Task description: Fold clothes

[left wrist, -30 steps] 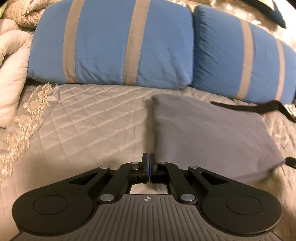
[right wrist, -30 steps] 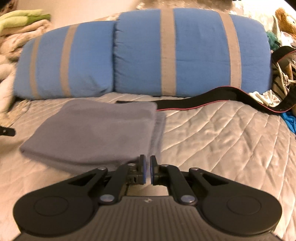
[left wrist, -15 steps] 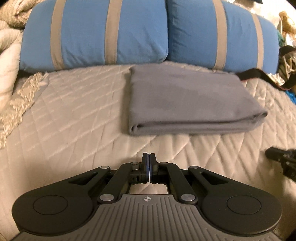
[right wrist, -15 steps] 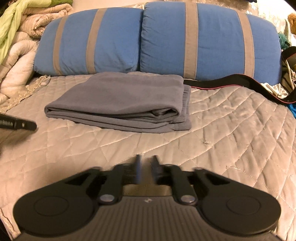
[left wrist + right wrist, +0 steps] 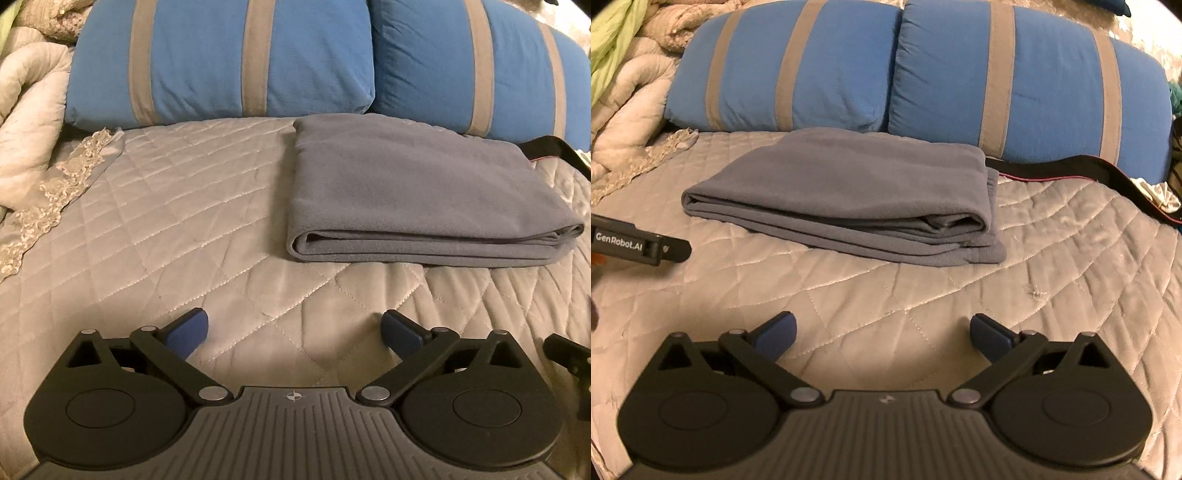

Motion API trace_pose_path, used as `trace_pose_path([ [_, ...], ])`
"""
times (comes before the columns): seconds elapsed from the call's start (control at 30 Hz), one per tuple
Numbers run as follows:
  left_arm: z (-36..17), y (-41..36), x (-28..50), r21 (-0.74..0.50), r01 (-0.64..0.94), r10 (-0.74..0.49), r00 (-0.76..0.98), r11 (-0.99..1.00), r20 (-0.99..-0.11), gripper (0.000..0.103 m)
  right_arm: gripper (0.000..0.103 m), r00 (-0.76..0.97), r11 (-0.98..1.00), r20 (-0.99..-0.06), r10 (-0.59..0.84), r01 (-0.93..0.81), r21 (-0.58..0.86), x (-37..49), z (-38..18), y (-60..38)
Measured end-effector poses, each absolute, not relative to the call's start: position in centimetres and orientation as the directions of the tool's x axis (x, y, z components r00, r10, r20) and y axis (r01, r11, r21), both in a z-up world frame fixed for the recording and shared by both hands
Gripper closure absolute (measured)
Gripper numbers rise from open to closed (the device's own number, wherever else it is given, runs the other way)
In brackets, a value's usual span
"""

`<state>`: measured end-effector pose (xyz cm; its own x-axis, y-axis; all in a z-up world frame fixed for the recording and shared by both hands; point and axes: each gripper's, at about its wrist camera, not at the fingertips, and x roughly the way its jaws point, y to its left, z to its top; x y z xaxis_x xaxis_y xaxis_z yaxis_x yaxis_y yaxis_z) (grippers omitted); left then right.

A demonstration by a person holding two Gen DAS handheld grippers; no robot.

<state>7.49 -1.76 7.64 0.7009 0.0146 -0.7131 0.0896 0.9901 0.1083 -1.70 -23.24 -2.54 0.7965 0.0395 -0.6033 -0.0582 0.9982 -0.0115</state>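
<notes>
A grey garment [image 5: 413, 192] lies folded into a flat rectangle on the quilted bedspread [image 5: 177, 236], its layered edge facing me. The right wrist view shows the same folded garment [image 5: 849, 195] just ahead and a little left. My left gripper [image 5: 293, 332] hovers over bare quilt in front of the garment's near left corner, open and holding nothing. Apart from the cloth, my right gripper [image 5: 882, 330] stands open and empty too. The left gripper's body [image 5: 639, 245] pokes in at the left edge of the right wrist view.
Two blue pillows with grey stripes [image 5: 221, 62] [image 5: 1027, 77] lie against the far side behind the garment. A black strap with red trim [image 5: 1071, 173] trails to the right. Bunched cream bedding [image 5: 29, 129] and a lace-edged sheet [image 5: 55, 199] fill the left side.
Both grippers have gone from shut to open. They have drawn back from the folded garment toward the near side of the bed, and the garment lies still.
</notes>
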Motion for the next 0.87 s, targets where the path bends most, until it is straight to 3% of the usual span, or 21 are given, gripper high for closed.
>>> trace_pose_path([
  [0.87,7.65,-2.05,7.68,0.115,0.08,0.026,0.699,0.99,-0.715,0.0,0.0,0.802,0.998,-0.597,0.034,-0.057,-0.02,-1.65,-2.67,-22.96],
])
